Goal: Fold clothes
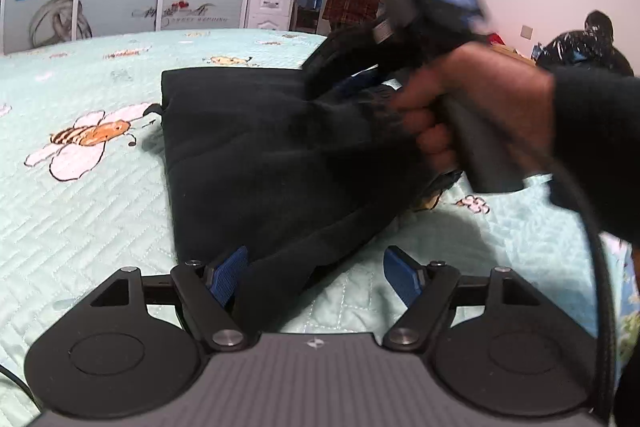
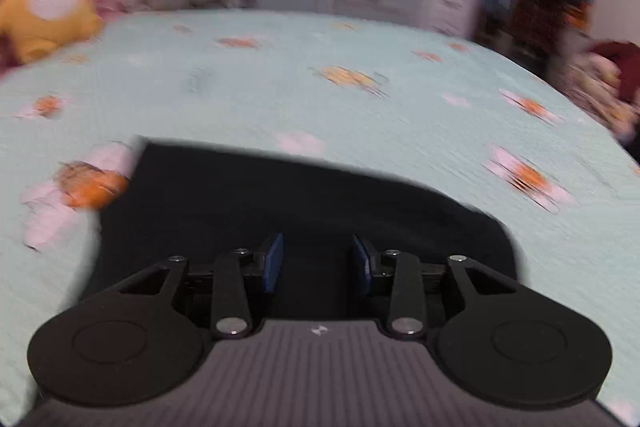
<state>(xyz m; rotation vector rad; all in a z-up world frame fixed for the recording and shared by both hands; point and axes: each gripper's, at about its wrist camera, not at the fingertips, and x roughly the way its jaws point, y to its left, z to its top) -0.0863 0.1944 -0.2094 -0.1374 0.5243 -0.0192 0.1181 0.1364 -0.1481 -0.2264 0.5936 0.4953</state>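
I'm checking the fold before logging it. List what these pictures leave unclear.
- Left wrist view: the hand and right gripper body cover the right part of the dark garment; motion blur hides whether any cloth is held there.
- Right wrist view: motion blur; the garment's near edge is hidden under the right gripper.
- Garment type: unreadable in either view.

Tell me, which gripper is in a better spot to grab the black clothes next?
Probably the left gripper: its open pads already straddle a near corner of the black garment. The right gripper is open over the flat middle, with no edge between its pads.
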